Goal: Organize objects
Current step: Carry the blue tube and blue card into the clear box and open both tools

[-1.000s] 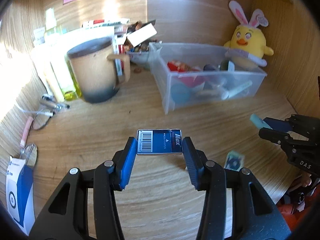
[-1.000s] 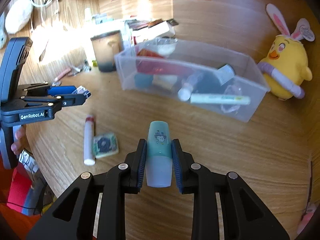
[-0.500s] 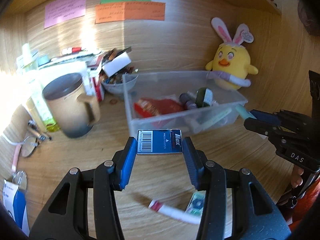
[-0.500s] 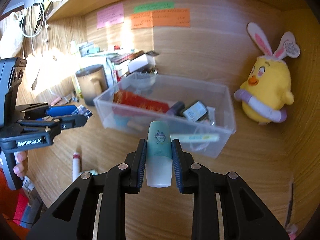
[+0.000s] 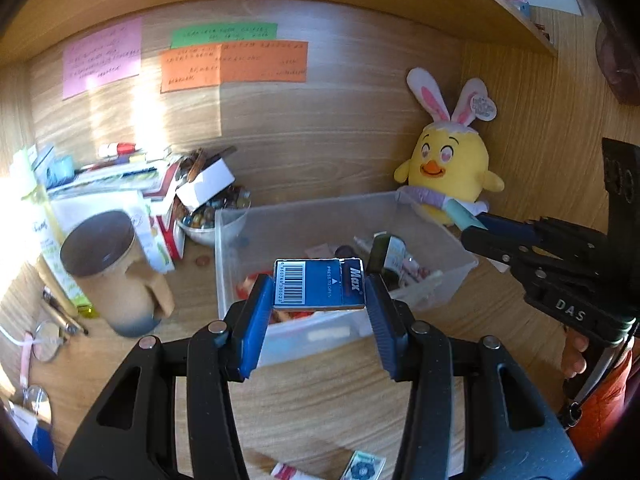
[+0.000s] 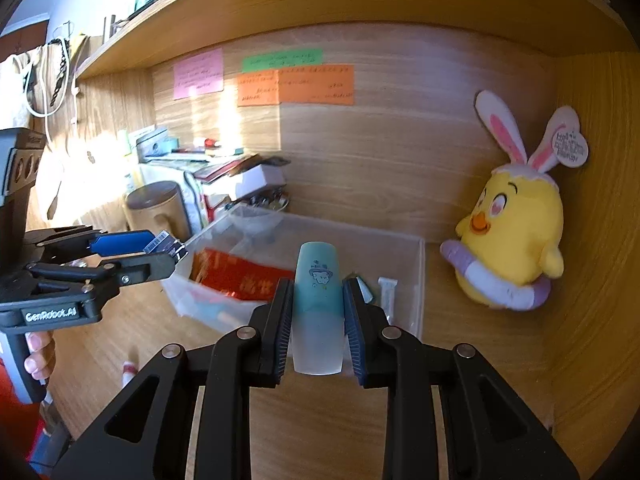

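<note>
Left gripper [image 5: 319,294] clamped on a blue box [image 5: 319,287], barcode face up, held flat between the blue pads. Right gripper [image 6: 318,312] clamped on a teal tube [image 6: 318,304], cap end pointing forward.

Surface: wood-grain tabletop [image 5: 328,396] in a wooden alcove with a shelf [image 6: 320,4] overhead; sun patch on the back wall at 10 o'clock. Pink, green and orange notes [image 5: 234,65] stuck on that wall.

Box is held above the near wall of a clear bin [image 5: 424,216], which lies at 12 o'clock from both grippers. Tube is held near the bin's front edge. Bin holds a red packet [image 6: 240,280], a dark bottle [image 5: 390,254] and other small items.

Surroundings, left view: lidded mug [image 5: 114,276] at 9 o'clock, book stack [image 5: 116,176] behind it, chick plush [image 5: 450,164] at 1 o'clock behind the bin. A small packet [image 5: 362,468] lies on the tabletop at 6 o'clock.
</note>
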The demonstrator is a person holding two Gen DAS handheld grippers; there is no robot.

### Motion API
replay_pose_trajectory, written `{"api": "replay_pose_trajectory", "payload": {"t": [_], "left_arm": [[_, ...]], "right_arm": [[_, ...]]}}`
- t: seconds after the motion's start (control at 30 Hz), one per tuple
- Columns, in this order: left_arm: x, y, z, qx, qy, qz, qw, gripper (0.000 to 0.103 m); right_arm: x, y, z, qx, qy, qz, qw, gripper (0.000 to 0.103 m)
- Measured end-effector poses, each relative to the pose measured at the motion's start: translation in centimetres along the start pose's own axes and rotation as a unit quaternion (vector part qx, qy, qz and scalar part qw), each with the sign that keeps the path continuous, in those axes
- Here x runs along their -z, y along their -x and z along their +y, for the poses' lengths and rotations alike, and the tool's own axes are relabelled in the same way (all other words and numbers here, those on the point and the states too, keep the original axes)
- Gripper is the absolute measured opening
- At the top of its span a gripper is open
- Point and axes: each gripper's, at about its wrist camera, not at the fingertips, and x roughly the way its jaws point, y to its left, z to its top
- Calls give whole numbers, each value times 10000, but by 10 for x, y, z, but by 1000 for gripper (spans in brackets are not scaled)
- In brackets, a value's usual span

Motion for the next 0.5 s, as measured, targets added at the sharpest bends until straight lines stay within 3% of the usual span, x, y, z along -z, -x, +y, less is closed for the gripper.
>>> {"api": "replay_pose_trajectory", "payload": {"t": [0.27,0.5], "left_arm": [[-18,-21,-1,-66,-66,56,9999,47],[-20,-52,4,-15,29,366,9993,47]], "right_arm": [[-21,-19,-12,75,63,68,9999,23],[-20,-41,-16,147,104,288,9994,23]]}}
